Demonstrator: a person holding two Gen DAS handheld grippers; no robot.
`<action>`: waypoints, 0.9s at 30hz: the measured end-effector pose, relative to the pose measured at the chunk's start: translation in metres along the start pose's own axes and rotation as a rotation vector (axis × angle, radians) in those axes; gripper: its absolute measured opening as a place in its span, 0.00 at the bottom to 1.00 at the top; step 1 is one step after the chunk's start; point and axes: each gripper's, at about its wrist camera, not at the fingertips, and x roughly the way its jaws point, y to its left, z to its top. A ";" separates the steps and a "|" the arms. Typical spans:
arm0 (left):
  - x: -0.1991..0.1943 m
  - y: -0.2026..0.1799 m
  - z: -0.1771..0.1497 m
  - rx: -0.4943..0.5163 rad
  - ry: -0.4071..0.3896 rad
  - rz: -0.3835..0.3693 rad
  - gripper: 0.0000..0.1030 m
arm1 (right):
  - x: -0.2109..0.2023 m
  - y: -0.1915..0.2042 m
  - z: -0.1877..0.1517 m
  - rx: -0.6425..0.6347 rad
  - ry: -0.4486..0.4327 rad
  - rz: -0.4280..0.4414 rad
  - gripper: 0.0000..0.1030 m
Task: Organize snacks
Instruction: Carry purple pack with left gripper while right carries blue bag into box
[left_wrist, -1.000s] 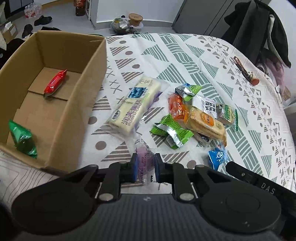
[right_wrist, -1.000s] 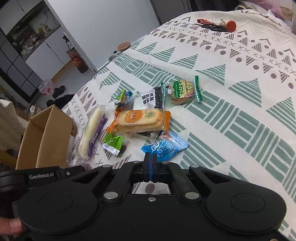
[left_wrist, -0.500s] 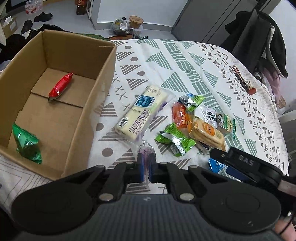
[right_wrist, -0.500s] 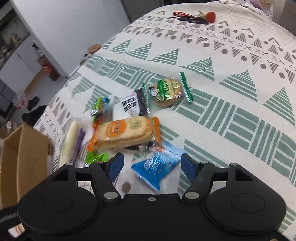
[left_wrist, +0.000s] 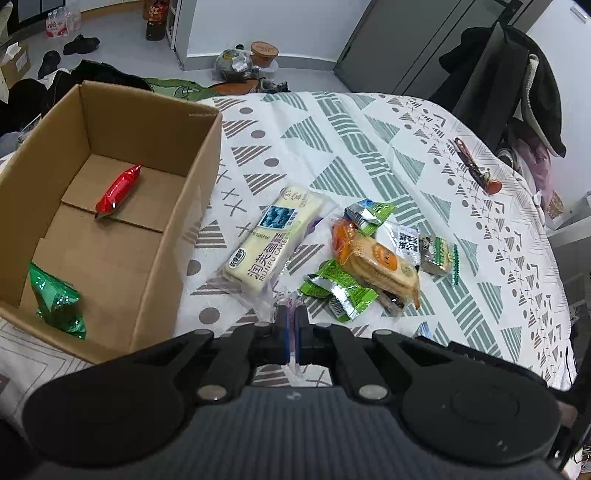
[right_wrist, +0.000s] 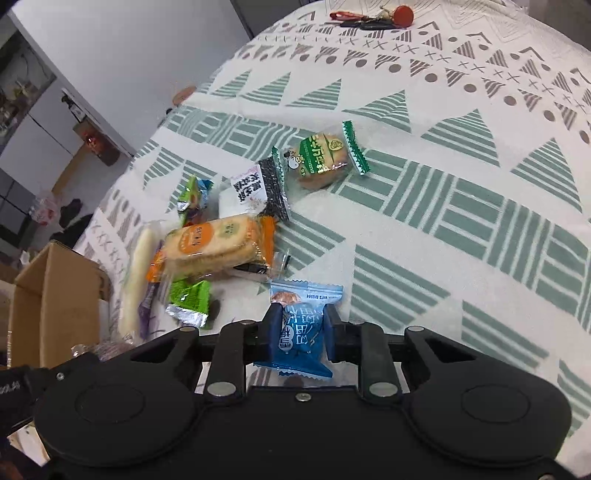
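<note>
- Tablecloth (left_wrist: 369, 155) was white with green striped triangles and grey dots.
- Cardboard box (left_wrist: 192, 206) was brown.
- Held packet (right_wrist: 301, 332) was blue.

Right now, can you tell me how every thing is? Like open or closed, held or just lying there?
Cardboard box: open, upright.
Red snack: lying in the box.
Green packet: in the box.
Left gripper: shut on a clear wrapper.
Right gripper: closed around the blue packet.
Long cake pack: sealed, lying on the cloth.
Orange cracker pack: sealed, on the pile.
</note>
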 end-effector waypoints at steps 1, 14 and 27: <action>-0.002 0.000 0.001 0.001 -0.004 -0.003 0.01 | -0.003 0.000 0.000 0.002 -0.005 0.004 0.22; -0.039 0.006 0.009 0.006 -0.077 -0.028 0.01 | -0.048 0.032 0.002 -0.026 -0.096 0.090 0.22; -0.074 0.031 0.038 -0.009 -0.148 -0.043 0.01 | -0.076 0.091 0.005 -0.101 -0.164 0.158 0.22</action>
